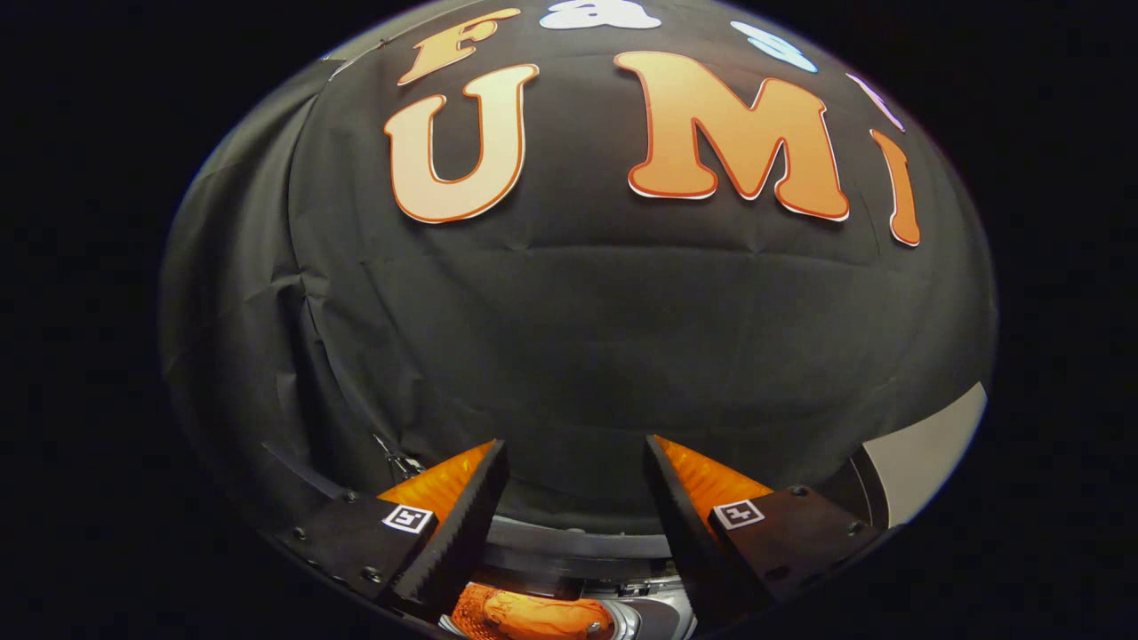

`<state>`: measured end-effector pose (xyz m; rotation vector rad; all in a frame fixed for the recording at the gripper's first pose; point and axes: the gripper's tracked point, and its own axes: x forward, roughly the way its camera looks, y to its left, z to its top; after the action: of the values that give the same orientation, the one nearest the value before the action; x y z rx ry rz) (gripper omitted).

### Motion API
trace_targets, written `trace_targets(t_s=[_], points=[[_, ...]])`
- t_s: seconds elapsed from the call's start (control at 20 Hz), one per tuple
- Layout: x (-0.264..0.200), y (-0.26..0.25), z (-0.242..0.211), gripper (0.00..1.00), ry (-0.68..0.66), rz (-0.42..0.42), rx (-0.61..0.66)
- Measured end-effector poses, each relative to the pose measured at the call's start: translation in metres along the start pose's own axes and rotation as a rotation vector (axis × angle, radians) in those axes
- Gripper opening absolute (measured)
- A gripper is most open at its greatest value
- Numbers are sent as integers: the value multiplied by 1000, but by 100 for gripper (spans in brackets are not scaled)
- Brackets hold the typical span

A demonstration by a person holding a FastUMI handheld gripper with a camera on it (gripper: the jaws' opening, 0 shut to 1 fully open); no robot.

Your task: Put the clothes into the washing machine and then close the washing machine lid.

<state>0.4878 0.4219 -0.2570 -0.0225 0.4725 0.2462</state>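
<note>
My gripper (pixel 576 449) points at the black cloth wall, its two orange-and-black fingers (pixel 462 507) spread wide apart and holding nothing. Below and between the fingers lies a bunched orange garment (pixel 524 613), down inside the washing machine's round opening. Part of the opening's dark and metallic rim (pixel 578 544) curves just beyond the fingers. The garment is not touched by either finger. The lid of the machine cannot be made out.
A pale flat surface (pixel 929 453) shows past the right finger, beside the machine's dark curved edge. The black cloth wall stands close ahead.
</note>
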Motion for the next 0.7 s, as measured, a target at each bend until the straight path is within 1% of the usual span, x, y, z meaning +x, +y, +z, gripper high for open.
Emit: trace_targets(t_s=[0.35,0.55,0.7], points=[[7,-1,5,99,-57,2,-12],[6,-1,6,99,-67,3,-16],[-2,0,-1,98,-71,2,-17]])
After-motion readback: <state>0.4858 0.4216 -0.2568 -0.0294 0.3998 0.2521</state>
